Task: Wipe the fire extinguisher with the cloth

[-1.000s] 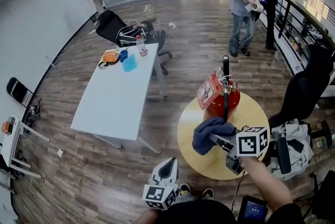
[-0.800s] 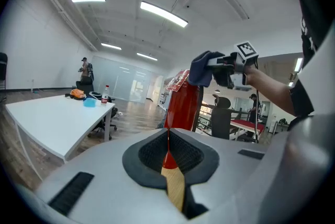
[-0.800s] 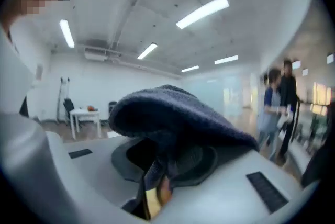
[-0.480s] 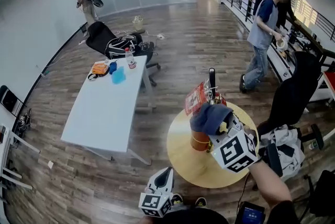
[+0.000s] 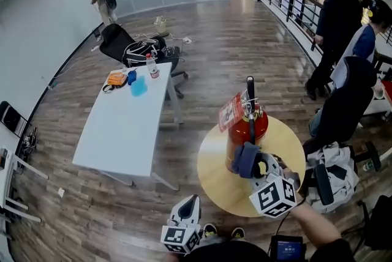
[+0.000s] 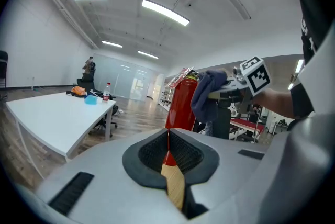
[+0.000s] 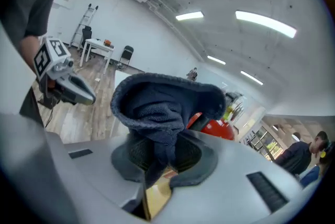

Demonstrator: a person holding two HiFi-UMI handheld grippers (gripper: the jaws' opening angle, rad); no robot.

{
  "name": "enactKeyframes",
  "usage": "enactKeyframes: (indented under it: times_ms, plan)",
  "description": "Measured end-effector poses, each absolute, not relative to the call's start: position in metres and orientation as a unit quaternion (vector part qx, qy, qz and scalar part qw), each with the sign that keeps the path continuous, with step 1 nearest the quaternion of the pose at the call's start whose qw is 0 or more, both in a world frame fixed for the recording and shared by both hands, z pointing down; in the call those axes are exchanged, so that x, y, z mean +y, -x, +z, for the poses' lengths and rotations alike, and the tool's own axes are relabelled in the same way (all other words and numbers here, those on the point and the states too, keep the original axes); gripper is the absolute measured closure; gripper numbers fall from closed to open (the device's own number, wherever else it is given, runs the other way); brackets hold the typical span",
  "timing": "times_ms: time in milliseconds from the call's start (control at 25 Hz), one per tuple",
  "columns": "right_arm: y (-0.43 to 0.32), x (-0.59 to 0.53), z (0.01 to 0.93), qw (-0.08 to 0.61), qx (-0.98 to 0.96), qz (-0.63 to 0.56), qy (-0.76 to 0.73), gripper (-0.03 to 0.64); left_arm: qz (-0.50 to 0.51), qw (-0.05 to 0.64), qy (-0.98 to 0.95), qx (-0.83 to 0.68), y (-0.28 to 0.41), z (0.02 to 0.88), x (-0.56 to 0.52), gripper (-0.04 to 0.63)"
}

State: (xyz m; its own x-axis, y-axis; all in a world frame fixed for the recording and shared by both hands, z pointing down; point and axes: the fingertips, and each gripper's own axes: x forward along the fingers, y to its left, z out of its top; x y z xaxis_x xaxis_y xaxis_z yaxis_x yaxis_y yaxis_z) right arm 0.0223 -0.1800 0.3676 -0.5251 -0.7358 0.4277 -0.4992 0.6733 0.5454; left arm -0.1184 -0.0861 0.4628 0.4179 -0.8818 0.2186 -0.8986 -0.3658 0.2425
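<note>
Wiping progress: cloth (image 5: 244,158) had dropped from the valve end to the near flank of the fire extinguisher (image 5: 246,127); one downward stroke judged made, other flanks outstanding.
Right claw (image 5: 252,163): clamped on the cloth.
Left claw (image 5: 193,199): closed, empty, at 7 o'clock off the table (image 5: 214,184).
Extinguisher: upright, mid-table.

Fire extinguisher (image 5: 248,126): red body, black handle and hose, red-and-white tag. Cloth (image 5: 244,158): plain dark navy. Round desk (image 5: 214,172): pale yellow wood. Right tongs (image 5: 256,164) and left tongs (image 5: 195,199): light grey shells, black pads, cubes with black-and-white square markers. Long desk (image 5: 116,132): plain white. At its far edge: orange bundle (image 5: 116,79), light blue item (image 5: 138,88). Floor (image 5: 245,40): brown plank pattern.
</note>
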Motion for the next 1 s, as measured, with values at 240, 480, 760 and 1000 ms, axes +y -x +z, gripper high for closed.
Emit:
enactKeyframes:
  times_ms: [240, 480, 760, 1000]
  plan:
    - [-0.029, -0.234, 0.272, 0.283, -0.842, -0.217, -0.405, 0.546, 0.028, 0.156, -0.832, -0.531, 0.117, 0.464, -0.091, 0.572]
    - [-0.044, -0.296, 0.244, 0.285, -0.835, -0.188, -0.432, 0.545, 0.026, 0.157, -0.839, -0.521, 0.114, 0.461, -0.094, 0.572]
    - [-0.054, -0.383, 0.223, 0.291, -0.804, -0.221, -0.470, 0.546, 0.027, 0.162, -0.838, -0.520, 0.113, 0.462, -0.094, 0.572]
    - [-0.048, -0.375, 0.222, 0.313, -0.801, -0.249, -0.446, 0.546, 0.023, 0.167, -0.839, -0.517, 0.108, 0.458, -0.094, 0.572]
